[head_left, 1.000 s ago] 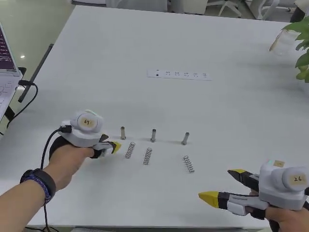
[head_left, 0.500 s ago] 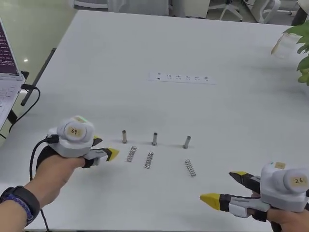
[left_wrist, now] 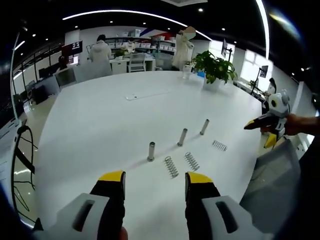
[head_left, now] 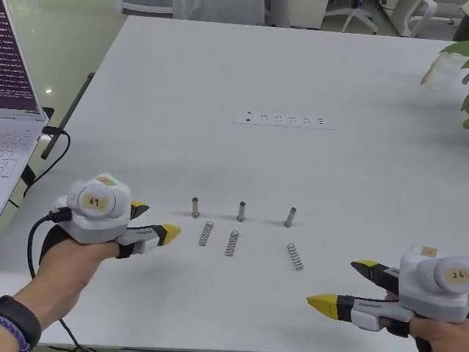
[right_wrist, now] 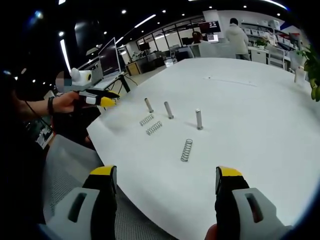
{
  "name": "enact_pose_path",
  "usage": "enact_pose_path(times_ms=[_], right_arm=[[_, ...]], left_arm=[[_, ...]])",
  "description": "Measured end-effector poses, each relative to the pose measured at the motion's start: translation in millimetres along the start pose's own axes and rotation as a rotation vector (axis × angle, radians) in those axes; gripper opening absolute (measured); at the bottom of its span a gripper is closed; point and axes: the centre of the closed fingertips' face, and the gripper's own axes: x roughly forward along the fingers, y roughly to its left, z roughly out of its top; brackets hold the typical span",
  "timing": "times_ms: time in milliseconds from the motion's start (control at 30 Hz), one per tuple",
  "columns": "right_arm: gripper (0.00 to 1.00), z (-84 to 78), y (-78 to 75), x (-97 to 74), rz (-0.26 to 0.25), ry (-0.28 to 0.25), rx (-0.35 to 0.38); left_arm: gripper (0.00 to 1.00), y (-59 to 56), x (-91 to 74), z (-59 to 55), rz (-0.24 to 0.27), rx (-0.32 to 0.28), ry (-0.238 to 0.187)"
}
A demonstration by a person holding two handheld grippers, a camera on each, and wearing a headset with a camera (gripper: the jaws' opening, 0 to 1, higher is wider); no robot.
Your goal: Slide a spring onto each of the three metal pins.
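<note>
Three short grey metal pins (head_left: pixel 241 211) stand upright in a row on the wide white counter (head_left: pixel 308 66); three small coiled wire springs (head_left: pixel 232 243) lie flat just on the near side of the pins, one before each, none threaded on; the yellow-tipped left tongs (head_left: pixel 155 220) are held spread and empty just left of the pins; the yellow-tipped right tongs (head_left: pixel 341 283), spread wide and empty, sit nearer and right of the pins, well apart.
</note>
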Motion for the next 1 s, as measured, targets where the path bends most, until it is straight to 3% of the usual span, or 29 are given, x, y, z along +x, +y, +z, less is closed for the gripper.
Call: enact_pose_path(times_ms=[1000], right_arm=[[0.8,0.7,1.7,5.1,0.016,0.018,-0.012]], left_arm=[[0.61,-17.7,-34.3,-10.3,-0.008,-0.035,-0.055]])
